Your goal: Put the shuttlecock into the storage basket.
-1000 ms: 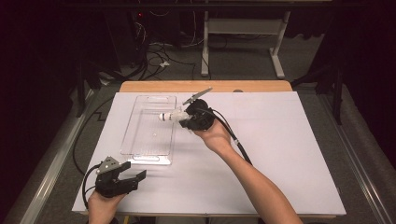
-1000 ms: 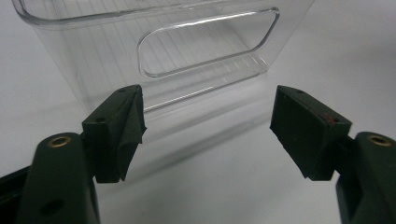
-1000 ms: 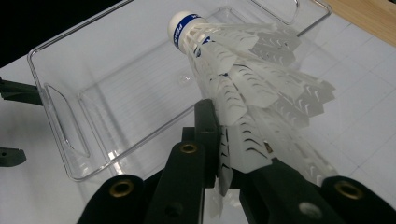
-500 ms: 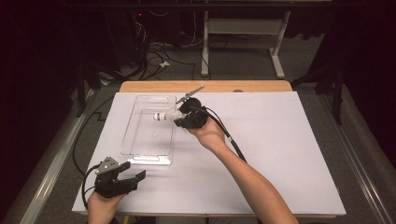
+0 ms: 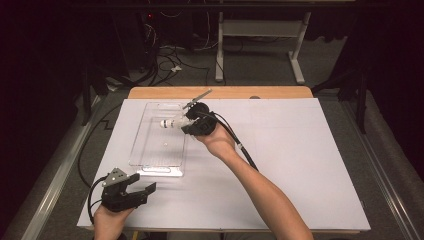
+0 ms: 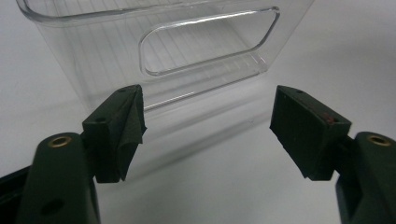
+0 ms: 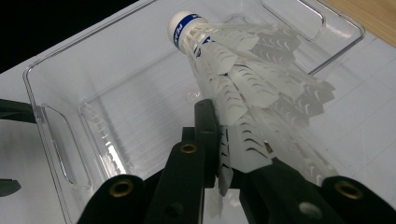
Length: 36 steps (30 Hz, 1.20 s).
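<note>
A white feathered shuttlecock (image 5: 169, 123) with a blue band on its cork (image 7: 183, 25) is held level over the far end of a clear plastic bin (image 5: 150, 161). My right gripper (image 5: 186, 125) is shut on its skirt (image 7: 243, 93), cork pointing away over the bin's floor (image 7: 116, 93). My left gripper (image 5: 144, 182) rests near the table's front left, jaws open with nothing between them (image 6: 208, 126). It faces the bin's near handle wall (image 6: 205, 46) from a short way off.
A white sheet (image 5: 310, 165) covers the table, with a wooden strip (image 5: 235, 92) along the back edge. The right gripper's cable (image 5: 245, 150) trails over the forearm. Cables and a desk frame (image 5: 260, 45) stand on the floor beyond.
My right gripper has carried the shuttlecock a little to the left, further over the bin. The left gripper has stayed where it was.
</note>
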Tool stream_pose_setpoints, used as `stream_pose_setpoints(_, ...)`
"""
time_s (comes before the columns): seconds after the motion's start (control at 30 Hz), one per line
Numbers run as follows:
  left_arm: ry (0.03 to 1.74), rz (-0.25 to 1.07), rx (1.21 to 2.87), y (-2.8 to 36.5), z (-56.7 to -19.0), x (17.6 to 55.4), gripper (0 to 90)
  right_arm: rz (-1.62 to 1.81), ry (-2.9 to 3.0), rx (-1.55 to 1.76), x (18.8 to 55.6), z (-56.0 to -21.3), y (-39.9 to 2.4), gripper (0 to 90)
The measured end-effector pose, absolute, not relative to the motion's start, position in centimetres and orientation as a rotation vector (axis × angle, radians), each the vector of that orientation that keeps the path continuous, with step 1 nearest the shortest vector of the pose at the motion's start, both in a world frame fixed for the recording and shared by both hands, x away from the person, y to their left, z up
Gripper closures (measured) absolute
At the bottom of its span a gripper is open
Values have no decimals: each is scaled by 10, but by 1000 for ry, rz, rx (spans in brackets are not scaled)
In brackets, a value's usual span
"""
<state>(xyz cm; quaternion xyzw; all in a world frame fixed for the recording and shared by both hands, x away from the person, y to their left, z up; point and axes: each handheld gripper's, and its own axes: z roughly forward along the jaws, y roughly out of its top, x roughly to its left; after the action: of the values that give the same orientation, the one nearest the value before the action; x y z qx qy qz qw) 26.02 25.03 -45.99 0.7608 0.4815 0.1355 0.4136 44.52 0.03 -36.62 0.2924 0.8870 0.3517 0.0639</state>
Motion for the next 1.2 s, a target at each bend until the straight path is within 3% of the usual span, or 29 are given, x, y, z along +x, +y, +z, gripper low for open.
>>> stream_pose_setpoints(1.2,1201,332,1919,250,-460,260,272,1036,2711,868,461,-379,41,889)
